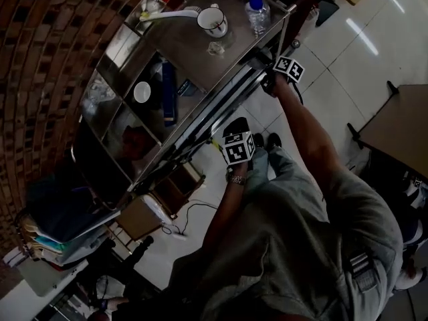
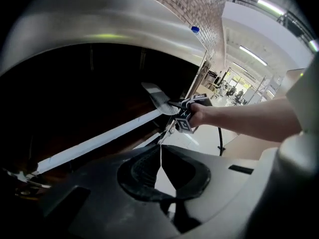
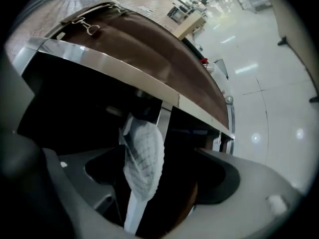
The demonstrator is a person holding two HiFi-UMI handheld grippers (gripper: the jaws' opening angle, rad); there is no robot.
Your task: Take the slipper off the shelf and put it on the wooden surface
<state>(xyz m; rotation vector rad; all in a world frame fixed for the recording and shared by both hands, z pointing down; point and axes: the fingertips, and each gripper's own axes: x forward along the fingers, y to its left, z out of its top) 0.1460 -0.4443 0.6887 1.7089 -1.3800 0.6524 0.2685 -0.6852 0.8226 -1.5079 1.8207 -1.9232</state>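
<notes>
In the head view, a steel shelf unit (image 1: 200, 52) is seen from steeply above, with a white cup (image 1: 212, 21) and a clear plastic bottle (image 1: 257, 13) on its top. The left gripper (image 1: 234, 146) is held at the unit's front edge. The right gripper (image 1: 277, 69) is held farther along the same edge. The task's thing cannot be made out here.

In the left gripper view, the jaws are pressed together, with only a thin slit of light between them and nothing held. Ahead, a pale grey slipper (image 2: 159, 97) is seen at the mouth of the dark compartment under the top, just in front of the right gripper. Its long axis slopes from upper left to lower right.

In the right gripper view, the jaws are spread wide. The slipper stands between them with neither pad on it. Its checked sole is turned to the camera and its long axis runs nearly up and down the picture. The broad rounded end is nearest and the narrow end points into the dark shelf. A brown top board (image 3: 149, 49) is seen above.
</notes>
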